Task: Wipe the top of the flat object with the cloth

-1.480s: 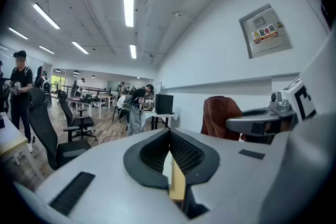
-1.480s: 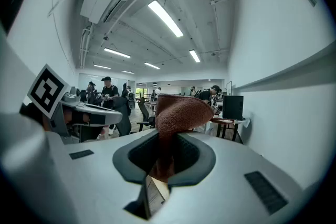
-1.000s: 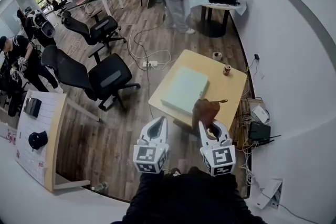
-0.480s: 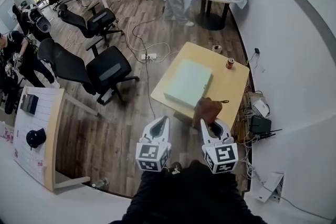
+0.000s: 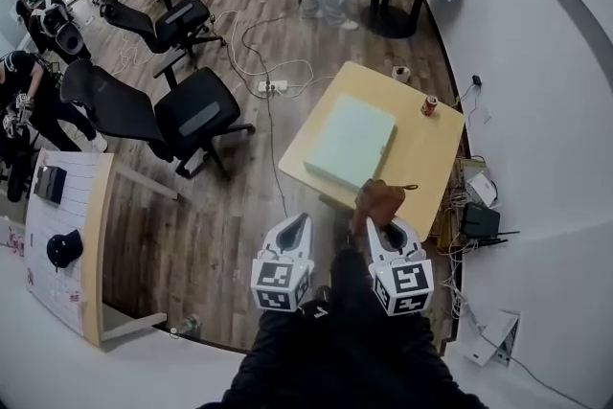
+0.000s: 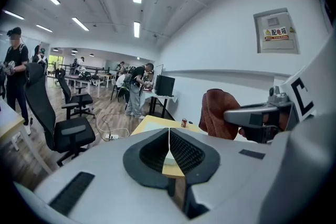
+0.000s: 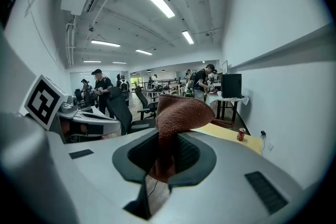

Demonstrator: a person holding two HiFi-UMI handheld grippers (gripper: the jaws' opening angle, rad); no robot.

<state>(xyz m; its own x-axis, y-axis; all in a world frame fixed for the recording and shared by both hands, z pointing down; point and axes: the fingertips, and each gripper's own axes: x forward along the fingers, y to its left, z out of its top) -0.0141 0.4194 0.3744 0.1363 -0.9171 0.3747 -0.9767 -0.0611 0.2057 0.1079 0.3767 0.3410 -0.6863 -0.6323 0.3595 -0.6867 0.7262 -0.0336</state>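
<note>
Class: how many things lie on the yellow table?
3: flat green object in the middle, red can near the right edge, small round item at the far edge. The cloth may hide more.

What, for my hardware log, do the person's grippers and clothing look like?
The left gripper and right gripper match: light grey shells tapering to a point, with black ribbed pads inside. Each carries a white cube bearing black square markers. The clothing is black.
</note>
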